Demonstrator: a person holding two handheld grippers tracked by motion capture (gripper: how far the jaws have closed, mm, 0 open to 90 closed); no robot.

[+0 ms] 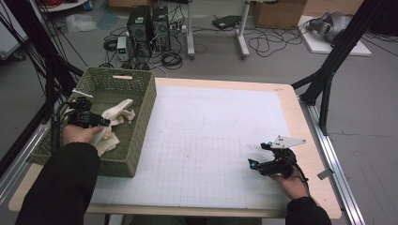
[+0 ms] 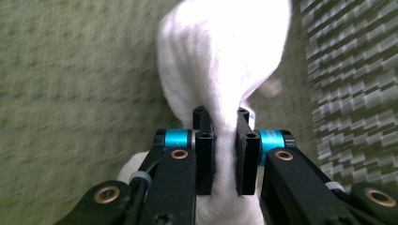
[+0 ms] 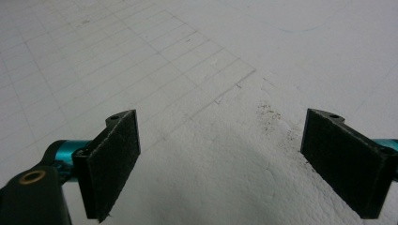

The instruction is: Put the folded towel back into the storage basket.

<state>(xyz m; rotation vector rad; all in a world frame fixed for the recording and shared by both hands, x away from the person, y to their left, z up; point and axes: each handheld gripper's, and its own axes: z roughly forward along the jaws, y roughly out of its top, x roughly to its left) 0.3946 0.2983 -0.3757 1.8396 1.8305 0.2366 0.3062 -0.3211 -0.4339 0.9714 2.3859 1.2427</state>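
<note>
**A:** ok so what's the left gripper (image 1: 101,122) doing? Looks like it's down in the green basket (image 1: 143,119).

**B:** yep, it's inside the basket at the table's left edge, jaws pinched narrow on a white cloth (image 1: 117,115). The left gripper view is clear on that: the cloth (image 2: 225,61) runs right between the two jaws and bulges up past them, with the woven basket wall (image 2: 347,70) off to the right. A bit blurry, but the grip itself is obvious.

**A:** and is the cloth all bunched up or what?

**B:** rumpled, lying in the basket's near-left part, some of it just under the person's hand (image 1: 80,135). Can't tell if it's one piece or two.

**A:** right gripper (image 1: 256,157)?

**B:** well apart from all that, sitting low over the white mat (image 1: 211,140) near the table's (image 1: 305,140) front right. Jaws spread wide with nothing between them; in the right gripper view you just see the gridded mat (image 3: 202,93) through the gap.

**A:** touching the mat?

**B:** can't tell from these angles.
</note>
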